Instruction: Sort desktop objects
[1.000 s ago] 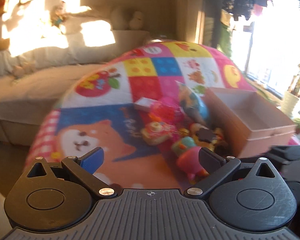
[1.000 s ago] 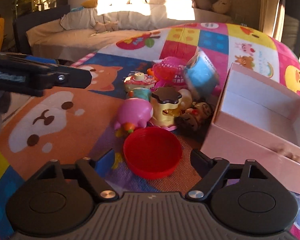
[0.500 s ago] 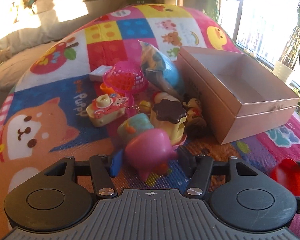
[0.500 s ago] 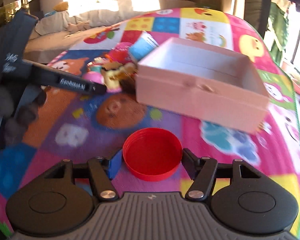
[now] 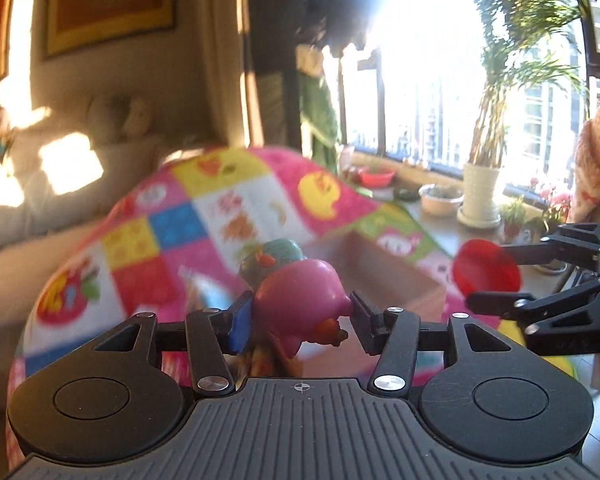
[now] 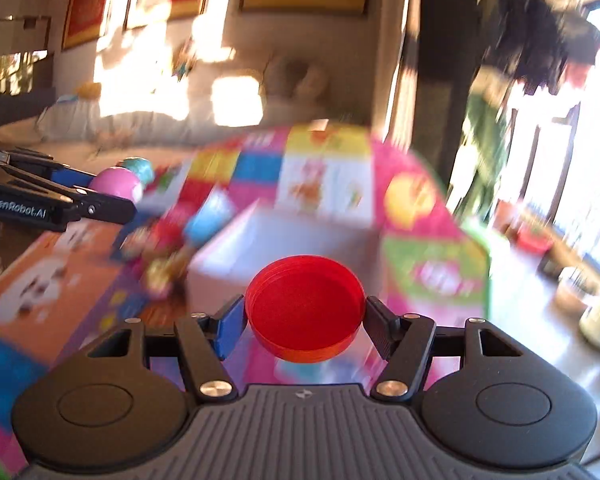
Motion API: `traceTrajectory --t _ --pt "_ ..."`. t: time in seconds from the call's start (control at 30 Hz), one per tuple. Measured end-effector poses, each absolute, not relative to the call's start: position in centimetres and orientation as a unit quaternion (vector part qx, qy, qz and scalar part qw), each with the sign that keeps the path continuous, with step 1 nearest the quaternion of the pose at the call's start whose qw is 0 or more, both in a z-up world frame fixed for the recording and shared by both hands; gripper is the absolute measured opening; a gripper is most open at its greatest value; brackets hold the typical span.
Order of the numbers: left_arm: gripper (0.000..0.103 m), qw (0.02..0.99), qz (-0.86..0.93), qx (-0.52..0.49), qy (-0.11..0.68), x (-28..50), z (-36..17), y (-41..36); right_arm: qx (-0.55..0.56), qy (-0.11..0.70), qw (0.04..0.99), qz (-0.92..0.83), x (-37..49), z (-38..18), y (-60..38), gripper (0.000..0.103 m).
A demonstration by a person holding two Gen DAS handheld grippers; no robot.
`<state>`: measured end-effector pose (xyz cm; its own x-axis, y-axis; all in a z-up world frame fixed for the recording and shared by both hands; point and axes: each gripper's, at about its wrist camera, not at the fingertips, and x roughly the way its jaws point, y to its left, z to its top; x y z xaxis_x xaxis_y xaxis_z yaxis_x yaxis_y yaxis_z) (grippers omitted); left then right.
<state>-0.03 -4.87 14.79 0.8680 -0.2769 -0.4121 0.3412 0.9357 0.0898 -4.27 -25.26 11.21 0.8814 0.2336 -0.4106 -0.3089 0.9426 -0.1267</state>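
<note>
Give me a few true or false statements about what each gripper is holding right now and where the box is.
1. The left gripper is shut on the pink toy. True.
2. The right gripper is open with nothing in it. False: it is shut on the red lid.
3. The red lid lies inside the pink box. False: it is held in the air in front of the box.
4. Both grippers are lifted off the play mat. True.
</note>
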Motion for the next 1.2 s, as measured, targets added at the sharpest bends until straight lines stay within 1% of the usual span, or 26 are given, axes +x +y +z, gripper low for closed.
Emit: traceTrajectory --t 0.03,0.1,0.17,0.2,0.23,0.27,0.33,0.47,0.6,0.63,0.67,0.7,0.73,0.77,0.9,1.07,1.13,1.2 --pt "0.057 0.964 -0.167 0.082 0.191 1.2 15.3 -5.6 -0.098 0.185 0.968 0.138 -3.4 11.8 -25.2 0.064" --pt "0.062 0.963 -0.183 0.073 0.185 4.0 16.1 -6.8 -0.101 0.166 0.972 0.129 -1.2 12.7 -24.8 0.064" --pt "0.076 0.964 -0.172 0.060 0.196 7.2 16.3 -7.0 -0.093 0.160 0.975 0.123 1.8 13.0 -24.2 0.065" --pt "0.079 0.966 -0.155 0.048 0.201 8.5 16.1 -6.4 -0.082 0.162 0.975 0.126 3.2 13.1 -24.2 0.067" --pt "0.084 0.967 -0.141 0.034 0.208 9.4 15.9 -5.5 -0.072 0.172 0.975 0.124 4.5 12.9 -24.2 0.078" --pt "0.087 0.967 -0.131 0.018 0.217 9.9 15.3 -3.9 -0.062 0.181 0.974 0.118 5.5 12.5 -24.1 0.080" --pt "0.094 0.967 -0.108 -0.001 0.232 9.7 13.7 -0.9 -0.058 0.192 0.971 0.127 6.3 11.3 -23.7 0.080" --pt "0.095 0.963 -0.051 0.016 0.266 7.7 8.6 3.9 -0.102 0.198 0.965 0.136 5.3 8.7 -21.8 0.079" --pt "0.096 0.952 -0.008 0.027 0.305 5.3 4.3 6.5 -0.119 0.199 0.955 0.184 3.4 8.2 -19.1 0.079" --pt "0.096 0.950 0.002 0.028 0.312 4.9 3.6 7.0 -0.134 0.195 0.952 0.193 2.8 8.2 -17.9 0.078" --pt "0.096 0.948 0.011 0.029 0.316 4.4 3.2 7.3 -0.153 0.193 0.948 0.202 2.5 8.2 -16.6 0.073" --pt "0.096 0.948 0.019 0.027 0.318 4.1 3.0 7.8 -0.175 0.192 0.942 0.212 2.3 8.1 -15.0 0.069" --pt "0.097 0.948 0.027 0.021 0.316 3.9 3.0 8.3 -0.195 0.194 0.935 0.224 2.0 7.8 -13.5 0.058" --pt "0.097 0.949 0.032 0.011 0.312 3.6 3.3 8.9 -0.214 0.197 0.926 0.239 1.8 7.3 -11.9 0.054" --pt "0.099 0.955 0.058 -0.034 0.288 3.1 4.9 11.6 -0.262 0.201 0.905 0.268 1.8 4.9 -6.1 0.054" --pt "0.100 0.959 0.076 -0.062 0.266 2.0 6.2 13.9 -0.279 0.221 0.907 0.225 5.4 2.6 -1.6 0.054" --pt "0.100 0.959 0.082 -0.065 0.262 1.7 6.3 14.5 -0.268 0.248 0.902 0.230 6.4 2.0 -0.9 0.056" --pt "0.100 0.959 0.089 -0.068 0.261 1.5 6.2 15.1 -0.234 0.271 0.889 0.285 5.6 2.4 -1.3 0.056"
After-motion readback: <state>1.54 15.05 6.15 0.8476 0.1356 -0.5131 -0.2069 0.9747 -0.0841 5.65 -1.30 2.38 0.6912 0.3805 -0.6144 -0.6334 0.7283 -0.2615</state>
